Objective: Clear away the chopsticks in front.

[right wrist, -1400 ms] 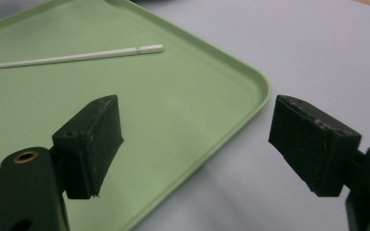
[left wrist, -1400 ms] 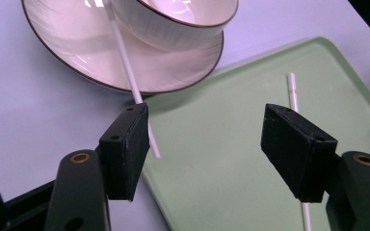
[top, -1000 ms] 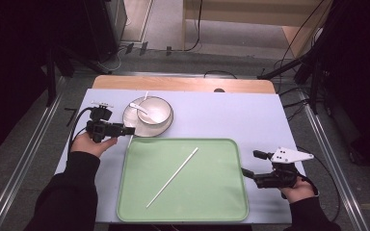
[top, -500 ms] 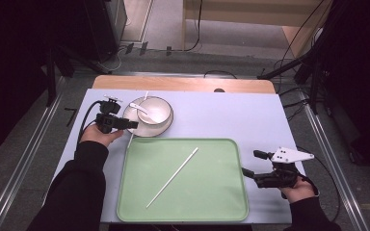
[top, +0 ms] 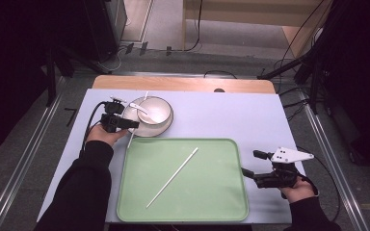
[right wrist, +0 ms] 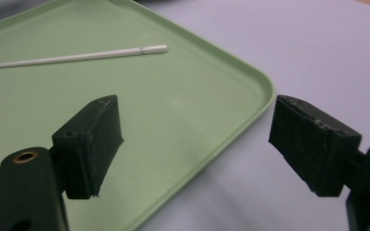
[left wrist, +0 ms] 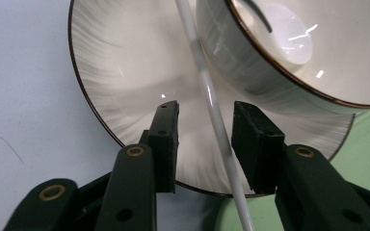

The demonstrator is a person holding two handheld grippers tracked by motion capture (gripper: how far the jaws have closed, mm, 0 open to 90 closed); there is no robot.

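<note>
The far end of the white chopstick (left wrist: 211,103) ran under the bowl (left wrist: 289,53) and was hidden, and its near end was cut off at the frame edge. The left gripper (left wrist: 204,137) was open, its jaws straddling this chopstick above the plate (left wrist: 120,72); contact could not be judged. A second chopstick (top: 172,177) lay diagonally on the green tray (top: 221,202). The right gripper (right wrist: 192,144) was held wide open, empty, over the tray's right rim.
</note>
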